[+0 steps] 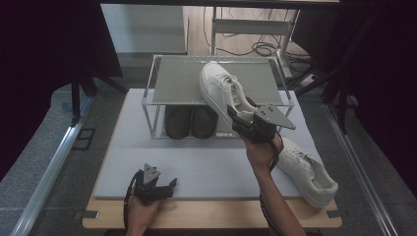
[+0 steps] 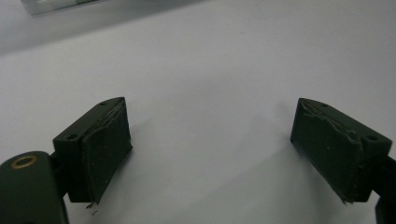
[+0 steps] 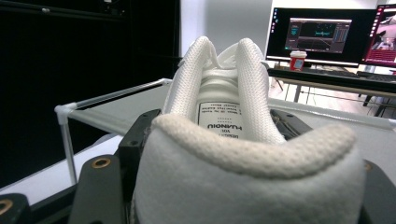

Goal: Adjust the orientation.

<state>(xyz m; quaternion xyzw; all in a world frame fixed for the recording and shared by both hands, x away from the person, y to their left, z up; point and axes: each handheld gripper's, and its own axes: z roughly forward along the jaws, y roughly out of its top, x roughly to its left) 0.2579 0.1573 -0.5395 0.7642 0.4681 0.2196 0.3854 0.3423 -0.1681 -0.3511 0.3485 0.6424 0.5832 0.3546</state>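
1. A white shoe (image 1: 220, 87) is clamped at the heel by the right gripper (image 1: 246, 120) and held above the rack (image 1: 167, 91) top, at 1 o'clock from table centre.
2. The left gripper (image 1: 164, 186) rests at 7 o'clock, jaws wide, nothing held.
3. The second shoe (image 1: 307, 169) lies at 4 o'clock.
4. Advised: the sole is levelled before lowering, the toe is kept inside the rack's frame, and release is made only once the sole is seated.

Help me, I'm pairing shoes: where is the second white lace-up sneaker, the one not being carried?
In the high view, the loose white lace-up sneaker lies on the grey mat's front right corner, beside the person's right forearm.
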